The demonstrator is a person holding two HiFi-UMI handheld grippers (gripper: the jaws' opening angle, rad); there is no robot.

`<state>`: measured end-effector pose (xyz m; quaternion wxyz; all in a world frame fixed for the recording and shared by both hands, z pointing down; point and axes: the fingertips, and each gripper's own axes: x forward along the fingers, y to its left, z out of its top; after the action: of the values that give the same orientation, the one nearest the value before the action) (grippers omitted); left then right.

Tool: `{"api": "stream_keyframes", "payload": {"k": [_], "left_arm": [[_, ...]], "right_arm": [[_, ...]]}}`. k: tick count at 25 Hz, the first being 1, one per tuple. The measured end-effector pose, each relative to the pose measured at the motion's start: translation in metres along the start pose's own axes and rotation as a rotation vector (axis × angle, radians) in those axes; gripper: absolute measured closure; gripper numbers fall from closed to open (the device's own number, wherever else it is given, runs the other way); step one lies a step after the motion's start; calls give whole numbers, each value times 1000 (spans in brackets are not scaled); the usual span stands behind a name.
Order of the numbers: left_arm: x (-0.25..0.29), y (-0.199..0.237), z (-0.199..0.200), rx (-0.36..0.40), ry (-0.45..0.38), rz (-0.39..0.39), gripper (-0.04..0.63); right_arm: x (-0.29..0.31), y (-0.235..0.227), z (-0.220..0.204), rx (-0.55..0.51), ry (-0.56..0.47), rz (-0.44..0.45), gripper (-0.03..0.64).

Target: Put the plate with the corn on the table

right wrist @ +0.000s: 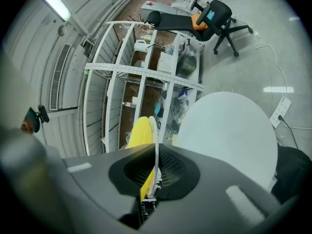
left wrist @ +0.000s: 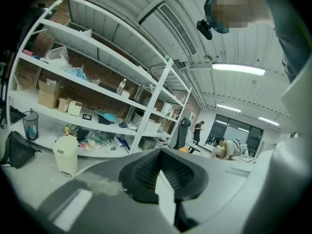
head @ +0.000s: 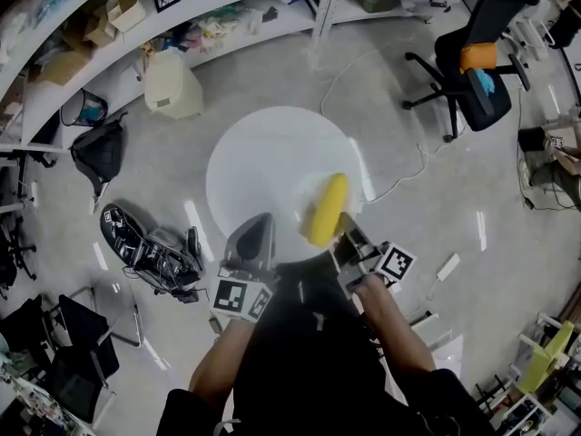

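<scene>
A yellow corn cob lies on a white plate over the near right part of the round white table. My right gripper is shut on the plate's near rim. In the right gripper view the plate's thin edge runs into the jaws of that gripper, with the corn to its left and the table to the right. My left gripper hovers at the table's near edge, apart from the plate. Its jaws stand together, holding nothing that I can see.
A black office chair stands at the far right. Along the far side run white shelves, with a cream bin and a black bag below. Gear lies on the floor at left. A cable and power strip lie at right.
</scene>
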<state>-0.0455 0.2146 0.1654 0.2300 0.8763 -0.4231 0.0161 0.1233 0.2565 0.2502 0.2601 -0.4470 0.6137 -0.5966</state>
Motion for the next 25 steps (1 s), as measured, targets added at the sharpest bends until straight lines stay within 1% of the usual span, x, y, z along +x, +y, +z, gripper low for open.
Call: {"api": "stream_keyframes", "payload": {"k": [13,19,25], "left_arm": [[39,25,-24,-23,23,23,592],[57,40,-29,-44,18,44,592],[75,51,-36,-48,15,51,592]], "right_arm": [[48,-39,14,17,57,-5,598],[73,-54,22,9,81,-4,598],[96,-73,23,29,101,-9,598]]}}
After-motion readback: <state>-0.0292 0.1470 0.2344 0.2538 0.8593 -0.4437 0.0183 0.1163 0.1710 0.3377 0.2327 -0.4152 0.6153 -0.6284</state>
